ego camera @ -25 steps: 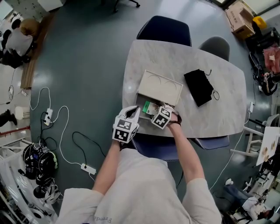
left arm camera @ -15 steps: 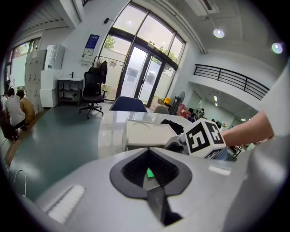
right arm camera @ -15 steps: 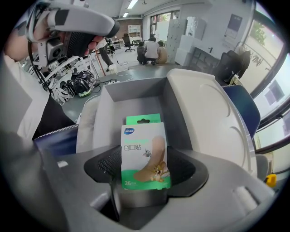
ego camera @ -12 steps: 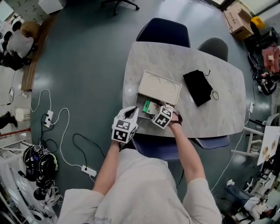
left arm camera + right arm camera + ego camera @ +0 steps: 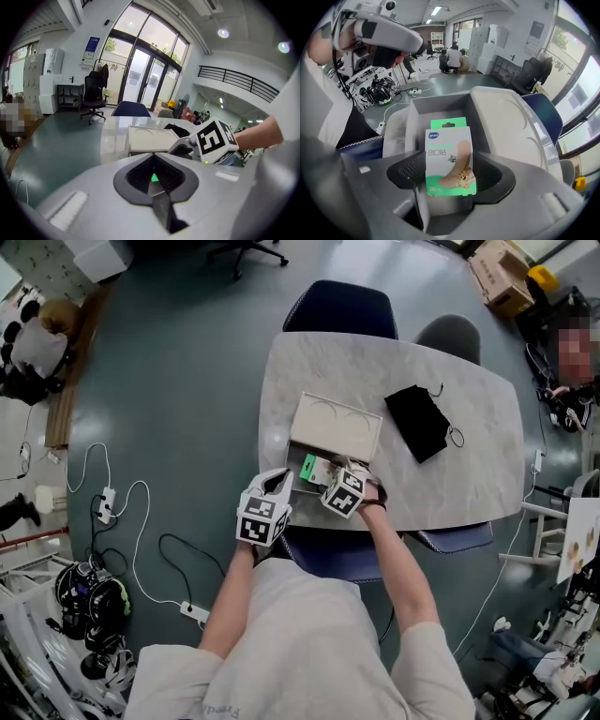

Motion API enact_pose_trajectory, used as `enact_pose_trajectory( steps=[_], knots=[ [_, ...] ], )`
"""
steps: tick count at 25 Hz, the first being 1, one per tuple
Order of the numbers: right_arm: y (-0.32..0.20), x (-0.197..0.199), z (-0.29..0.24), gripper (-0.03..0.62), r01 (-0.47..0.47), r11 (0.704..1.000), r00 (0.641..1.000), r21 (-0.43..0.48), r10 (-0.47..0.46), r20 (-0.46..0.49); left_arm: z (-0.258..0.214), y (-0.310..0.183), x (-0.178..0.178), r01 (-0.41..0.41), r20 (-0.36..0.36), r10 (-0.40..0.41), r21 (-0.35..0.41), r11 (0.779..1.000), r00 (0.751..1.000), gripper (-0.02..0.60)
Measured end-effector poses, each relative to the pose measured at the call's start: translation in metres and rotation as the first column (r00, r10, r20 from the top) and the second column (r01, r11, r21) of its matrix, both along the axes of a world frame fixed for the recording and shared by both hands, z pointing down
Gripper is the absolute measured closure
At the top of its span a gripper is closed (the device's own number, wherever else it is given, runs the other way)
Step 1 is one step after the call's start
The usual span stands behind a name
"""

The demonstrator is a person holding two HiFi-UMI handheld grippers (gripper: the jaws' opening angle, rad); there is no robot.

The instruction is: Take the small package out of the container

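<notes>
Although the head view has drifted a little over the last second, the things in it have barely moved against one another. The right hand-held gripper (image 5: 326, 476) sits at the same spot over the near, open half of the container (image 5: 440, 105), and the left hand-held gripper (image 5: 278, 482) hangs at the table's near left edge, just beside the container.

Its own view shows the right hand-held gripper clamped on the small package (image 5: 449, 157), a green-and-white box with a cartoon plaster on its face. The box stands upright with its lower half pinched between the pads. Behind it lie the container's grey inner walls, and the pale lid (image 5: 506, 122) is folded back on the far side. From above, the package's green top still falls inside the container's outline.

The left hand-held gripper's jaws are closed together with nothing between them. A speck of green shows beyond them, too small to name.

So the grasp looks secured but the removal is not yet made. I cannot tell whether the package has left the container's floor. What remains, by my reading, is lifting it above the walls and carrying it to bare table (image 5: 469, 456), well clear of the black pouch (image 5: 419, 423) on the far right.
</notes>
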State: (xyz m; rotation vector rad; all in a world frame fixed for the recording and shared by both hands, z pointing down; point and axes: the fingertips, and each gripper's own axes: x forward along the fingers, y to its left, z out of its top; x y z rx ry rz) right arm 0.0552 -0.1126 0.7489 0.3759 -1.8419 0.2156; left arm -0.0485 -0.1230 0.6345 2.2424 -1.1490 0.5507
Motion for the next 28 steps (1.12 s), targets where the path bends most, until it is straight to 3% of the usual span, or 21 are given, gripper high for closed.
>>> enact_pose_trajectory(
  steps=[12, 28],
  knots=[
    [-0.010, -0.004, -0.025, 0.284, -0.072, 0.991, 0.995, 0.109, 0.063, 0.081, -0.006, -0.006, 0.004, -0.010, 0.000, 0.010, 0.015, 1.000, 1.000, 0.528],
    [-0.014, -0.005, -0.080, 0.284, -0.246, 0.951, 0.944, 0.189, 0.191, 0.269, -0.017, -0.010, -0.001, -0.004, 0.011, 0.004, 0.040, 0.999, 1.000, 0.528]
  ],
)
